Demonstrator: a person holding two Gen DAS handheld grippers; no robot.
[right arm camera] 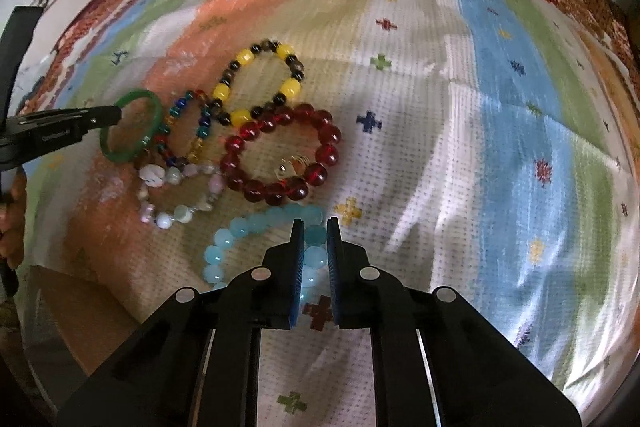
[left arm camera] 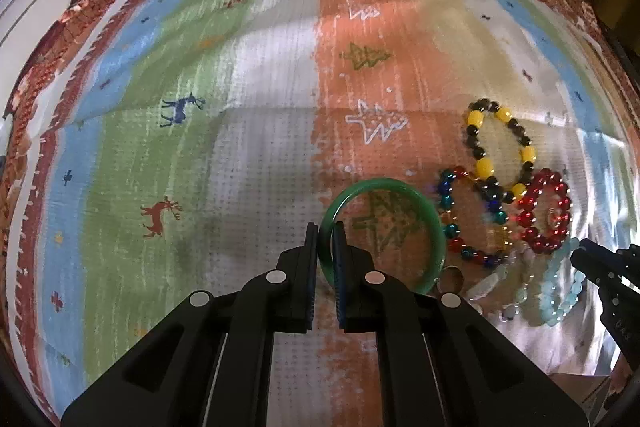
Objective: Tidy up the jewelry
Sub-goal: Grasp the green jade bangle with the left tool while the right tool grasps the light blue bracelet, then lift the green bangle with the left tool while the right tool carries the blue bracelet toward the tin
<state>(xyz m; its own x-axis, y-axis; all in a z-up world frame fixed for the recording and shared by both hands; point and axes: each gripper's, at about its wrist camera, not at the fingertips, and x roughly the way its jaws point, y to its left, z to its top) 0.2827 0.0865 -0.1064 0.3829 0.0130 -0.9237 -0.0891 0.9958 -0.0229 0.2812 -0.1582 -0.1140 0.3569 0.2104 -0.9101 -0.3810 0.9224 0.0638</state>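
A green bangle (left arm camera: 434,223) lies on the striped cloth, and my left gripper (left arm camera: 325,227) is shut on its left rim. The same bangle (right arm camera: 156,109) shows in the right wrist view with the left gripper (right arm camera: 114,115) clamped on it. My right gripper (right arm camera: 314,225) is shut on a pale blue bead bracelet (right arm camera: 224,241), pinching the beads on its right side. That pale blue bracelet (left arm camera: 560,297) also lies beside the right gripper (left arm camera: 580,255) in the left wrist view.
Clustered beside these lie a yellow-and-black bead bracelet (right arm camera: 256,83), a dark red bead bracelet (right arm camera: 280,151), a multicoloured bead bracelet (right arm camera: 188,131) and a pale pink-and-white one (right arm camera: 176,195). The patterned cloth (left arm camera: 200,167) covers the surface. A hand (right arm camera: 12,211) shows at the left edge.
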